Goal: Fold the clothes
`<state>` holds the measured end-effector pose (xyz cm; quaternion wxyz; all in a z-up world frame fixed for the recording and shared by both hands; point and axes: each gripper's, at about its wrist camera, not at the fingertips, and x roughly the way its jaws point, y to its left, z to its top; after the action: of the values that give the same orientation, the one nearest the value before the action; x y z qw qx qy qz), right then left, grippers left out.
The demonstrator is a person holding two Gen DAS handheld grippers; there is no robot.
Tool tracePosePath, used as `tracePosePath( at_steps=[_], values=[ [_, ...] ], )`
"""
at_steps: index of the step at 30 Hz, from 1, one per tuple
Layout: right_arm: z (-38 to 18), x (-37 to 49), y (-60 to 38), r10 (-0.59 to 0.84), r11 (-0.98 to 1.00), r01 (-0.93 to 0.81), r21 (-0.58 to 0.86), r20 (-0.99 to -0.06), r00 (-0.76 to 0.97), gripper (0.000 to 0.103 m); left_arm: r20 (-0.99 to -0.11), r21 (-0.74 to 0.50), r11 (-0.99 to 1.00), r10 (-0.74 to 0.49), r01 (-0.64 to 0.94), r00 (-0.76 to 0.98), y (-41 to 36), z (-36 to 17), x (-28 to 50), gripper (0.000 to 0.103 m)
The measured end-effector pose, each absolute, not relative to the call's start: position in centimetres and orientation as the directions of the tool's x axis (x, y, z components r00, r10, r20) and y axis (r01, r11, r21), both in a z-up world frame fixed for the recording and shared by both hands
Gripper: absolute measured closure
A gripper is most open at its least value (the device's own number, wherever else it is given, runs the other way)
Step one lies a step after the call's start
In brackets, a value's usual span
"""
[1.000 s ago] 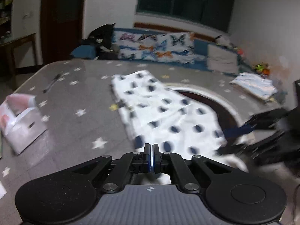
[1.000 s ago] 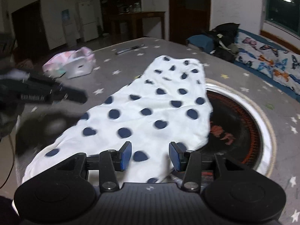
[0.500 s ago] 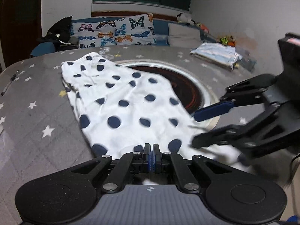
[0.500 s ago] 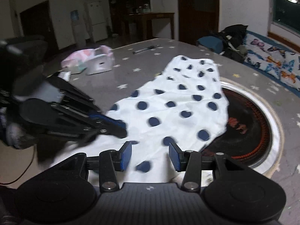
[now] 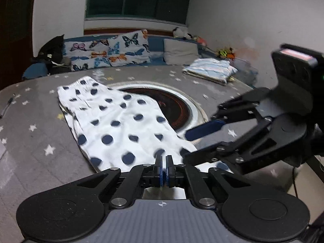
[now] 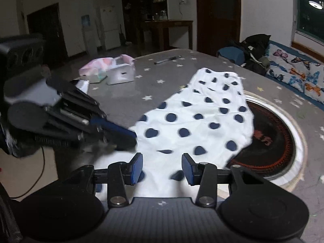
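White polka-dot garment [image 5: 121, 121] lies flat on the starred table [image 5: 36, 141], partly over the round burner [image 5: 174, 109]. Left gripper [image 5: 164, 169] is clenched at its near hem, whether pinching cloth I cannot tell; right gripper [image 6: 161, 167] hovers parted beside it, likely readying a fold.

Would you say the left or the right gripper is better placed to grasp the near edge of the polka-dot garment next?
Right, probably. The right gripper is open with its jaws straddling the near edge of the polka-dot garment, while the left gripper is shut at that edge and must open first.
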<state>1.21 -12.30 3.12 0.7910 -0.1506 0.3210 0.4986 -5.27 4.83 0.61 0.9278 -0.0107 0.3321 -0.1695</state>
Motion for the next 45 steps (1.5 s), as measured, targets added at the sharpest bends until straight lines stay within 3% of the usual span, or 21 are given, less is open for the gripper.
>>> tracePosePath(
  at_steps=[4, 8, 14, 29, 36, 40, 45],
  values=[
    [1.3, 0.9, -11.6, 0.678, 0.454, -0.884, 0.113, -0.687, 0.261, 0.068, -0.652, -0.138, 0.947, -0.307, 0.289, 0.693, 4.8, -1.4, -5.6, 0.098],
    [-0.3, 0.6, -11.9, 0.658, 0.473, -0.873, 0.123, -0.708, 0.256, 0.069, -0.657, -0.127, 0.949, -0.298, 0.287, 0.693, 4.6, -2.3, -5.9, 0.098],
    [2.1, -1.1, -13.5, 0.682, 0.468, -0.878, 0.103, -0.674, 0.284, 0.068, -0.623, -0.122, 0.944, -0.313, 0.307, 0.717, 4.6, -0.8, -6.7, 0.098],
    [0.7, -3.4, -15.6, 0.651, 0.436, -0.888, 0.146, -0.733, 0.198, 0.068, -0.679, -0.191, 0.917, -0.382, 0.352, 0.627, 3.3, -2.1, -8.3, 0.099],
    [2.2, -3.1, -16.6, 0.665, 0.438, -0.88, 0.185, -0.725, 0.178, 0.068, -0.623, -0.203, 0.913, -0.399, 0.353, 0.673, 4.7, 1.1, -7.1, 0.098],
    [4.0, -1.6, -16.8, 0.683, 0.464, -0.869, 0.174, -0.695, 0.225, 0.068, -0.61, -0.198, 0.926, -0.373, 0.322, 0.699, 5.5, 1.2, -4.8, 0.098],
    [4.5, 2.0, -16.0, 0.659, 0.527, -0.841, 0.123, -0.684, 0.313, 0.068, -0.676, -0.198, 0.942, -0.33, 0.27, 0.659, 6.5, -1.1, -2.8, 0.098]
  ],
)
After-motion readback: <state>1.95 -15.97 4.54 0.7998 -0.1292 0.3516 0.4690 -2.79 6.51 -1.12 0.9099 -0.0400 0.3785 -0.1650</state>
